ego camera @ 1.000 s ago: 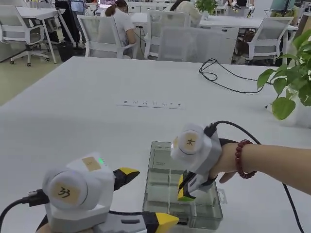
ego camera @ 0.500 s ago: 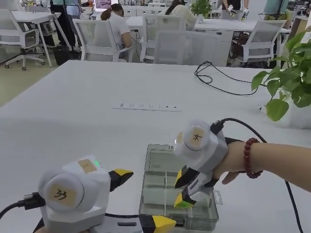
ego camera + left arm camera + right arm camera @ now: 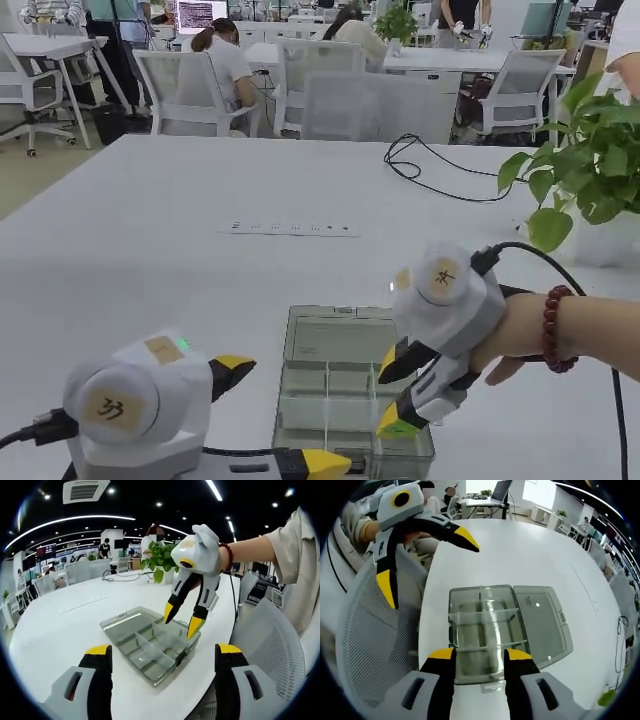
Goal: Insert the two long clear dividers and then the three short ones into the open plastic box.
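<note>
My right tongs (image 3: 390, 403) hang parted and empty just above the open plastic box (image 3: 451, 615), which sits on the white worktop (image 3: 150, 250) with clear dividers (image 3: 485, 614) standing inside. My left tongs (image 3: 163, 650) gape wide, empty, near the box.

The right gripper (image 3: 386, 405) hides the box's (image 3: 300, 412) right wall.

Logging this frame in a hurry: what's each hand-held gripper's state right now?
Left hand-held gripper: open, empty.
Right hand-held gripper: open, empty, over the box.
</note>
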